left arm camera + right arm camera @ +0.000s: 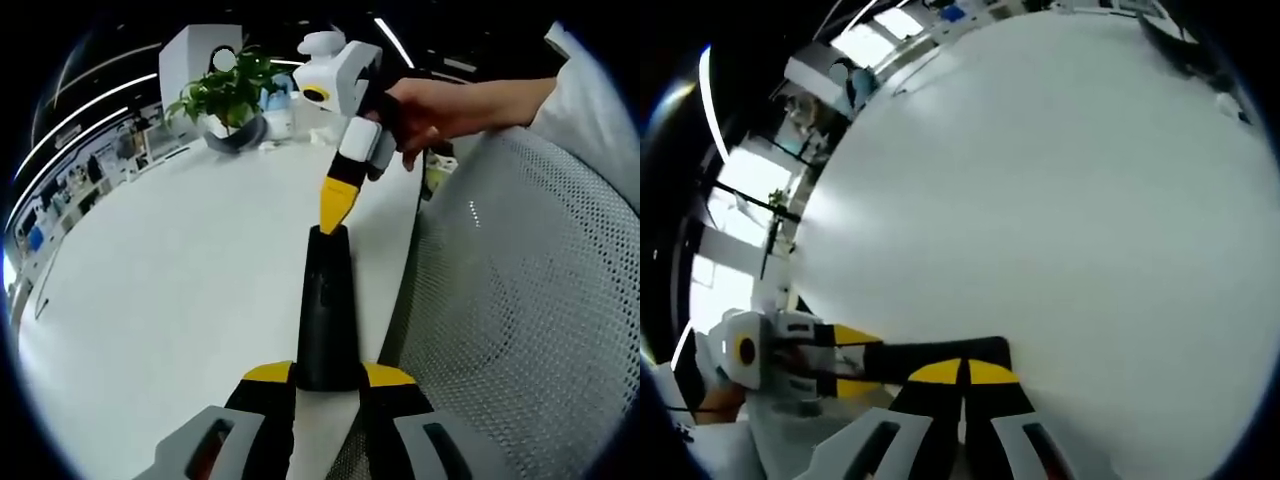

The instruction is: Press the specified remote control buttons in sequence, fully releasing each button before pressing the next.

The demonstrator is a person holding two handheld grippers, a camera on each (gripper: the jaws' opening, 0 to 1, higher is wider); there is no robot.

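A long black remote control [328,300] sticks out over the white table [170,270]. My left gripper [328,376] is shut on its near end between yellow-tipped jaws. A hand [445,105] holds my right gripper [337,205], which comes down from the upper right with its yellow tips together, touching the remote's far end. In the right gripper view, my right gripper [963,372] is shut, its tips resting against the remote [930,353]. The left gripper [854,359] clamps the remote from the left.
A potted green plant [228,98] and a white box [200,50] stand at the table's far end. A grey mesh chair back [520,310] rises close on the right of the table edge. Wide bare tabletop [1060,180] stretches beyond the remote.
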